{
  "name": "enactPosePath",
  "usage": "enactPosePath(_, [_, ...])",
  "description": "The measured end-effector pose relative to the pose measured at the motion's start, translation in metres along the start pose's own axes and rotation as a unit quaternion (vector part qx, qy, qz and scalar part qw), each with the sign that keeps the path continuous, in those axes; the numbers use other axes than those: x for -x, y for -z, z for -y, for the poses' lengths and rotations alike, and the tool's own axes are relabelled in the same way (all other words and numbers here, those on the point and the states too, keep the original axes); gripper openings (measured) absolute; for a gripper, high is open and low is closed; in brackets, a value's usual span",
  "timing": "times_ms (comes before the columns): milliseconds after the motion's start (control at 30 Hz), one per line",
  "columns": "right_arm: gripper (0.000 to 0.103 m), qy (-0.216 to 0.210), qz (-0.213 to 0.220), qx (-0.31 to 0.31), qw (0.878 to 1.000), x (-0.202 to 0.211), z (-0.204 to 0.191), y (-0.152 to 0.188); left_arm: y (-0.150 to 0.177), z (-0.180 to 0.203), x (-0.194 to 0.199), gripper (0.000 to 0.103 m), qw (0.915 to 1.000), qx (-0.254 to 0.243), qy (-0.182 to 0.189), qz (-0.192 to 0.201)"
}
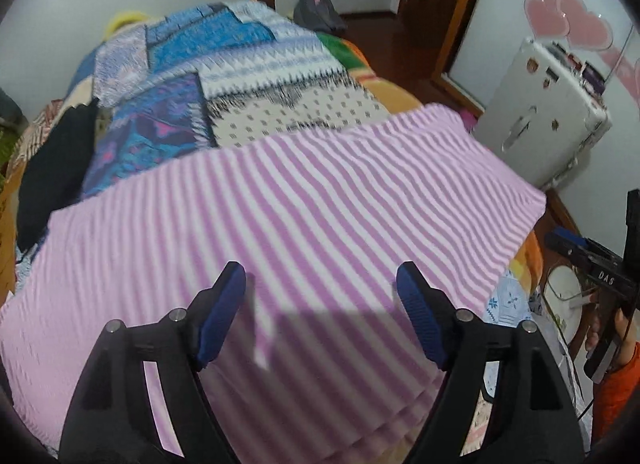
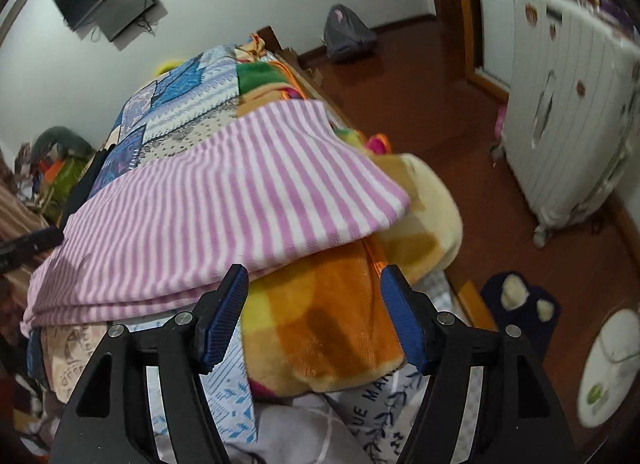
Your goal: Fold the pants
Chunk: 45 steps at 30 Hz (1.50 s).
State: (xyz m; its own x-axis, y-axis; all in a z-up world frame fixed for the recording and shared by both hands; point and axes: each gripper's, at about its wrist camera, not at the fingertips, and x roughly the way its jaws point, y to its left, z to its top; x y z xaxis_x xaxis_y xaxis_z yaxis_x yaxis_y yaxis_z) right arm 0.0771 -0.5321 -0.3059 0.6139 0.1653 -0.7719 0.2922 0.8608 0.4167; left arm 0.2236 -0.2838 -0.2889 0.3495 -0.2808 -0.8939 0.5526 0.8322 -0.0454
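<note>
Pink-and-white striped fleece pants [image 1: 288, 200], already folded into a layered rectangle, are lying across the patchwork bedspread [image 1: 240, 76], filling the centre of the left view. I am holding the left gripper [image 1: 320, 316] spread and empty above them, and the right gripper [image 2: 314, 316] likewise spread over the orange plush blanket [image 2: 332, 324], beside the pants' near edge, presumably freed for the next fold.

left gripper [image 1: 320, 312]: black angular frame, ribbed blue pads, round silver screw heads on the finger links | right gripper [image 2: 314, 316]: same black frame, blue ribbed pads, silver screws; black body lettered "DAS" | person: orange sleeve [image 1: 616, 396]
</note>
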Motion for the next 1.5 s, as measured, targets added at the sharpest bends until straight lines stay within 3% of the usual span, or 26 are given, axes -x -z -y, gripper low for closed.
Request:
enactPosePath(200, [0.065,-0.036,0.002,-0.041,0.999,-0.014,0.011,-0.01,0.002,0.016,-0.013,0.089,0.9995,-0.019,-0.025,-0.001])
enactPosePath(467, [0.068,-0.066,-0.011,-0.058,0.996,-0.036,0.015,-0.016,-0.003,0.022,-0.023,0.094,0.9991,-0.024,-0.036,0.0])
enactPosePath(633, [0.067,-0.066,0.022,-0.071,0.995,-0.034,0.018,-0.025,-0.001,0.026,-0.027,0.099,0.9984,-0.035,-0.043,0.004])
enactPosePath(700, [0.062,-0.07,0.031,-0.071,0.995,-0.034,0.019,-0.03,0.001,0.028,-0.028,0.1,0.9978,-0.043,-0.049,0.006])
enactPosePath(833, [0.028,-0.083,0.024,-0.053,0.995,-0.043,0.013,-0.042,0.002,0.029,-0.028,0.1,0.9977,-0.045,-0.05,0.009])
enactPosePath(933, [0.013,-0.088,0.032,-0.042,0.995,-0.038,0.009,-0.048,0.002,0.028,-0.027,0.1,0.9981,-0.041,-0.046,0.011])
enactPosePath(1133, [0.01,-0.099,0.072,-0.018,0.992,-0.012,-0.005,-0.062,0.002,0.026,-0.025,0.1,0.9985,-0.036,-0.039,0.012])
enactPosePath(1300, [0.01,-0.117,0.099,0.013,0.988,0.013,-0.034,-0.079,-0.001,0.013,-0.013,0.1,0.9998,-0.001,-0.008,0.017])
enactPosePath(1500, [0.01,-0.136,0.13,0.071,0.98,0.036,-0.085,-0.095,0.0,-0.018,0.021,0.1,0.9976,0.04,-0.002,0.057])
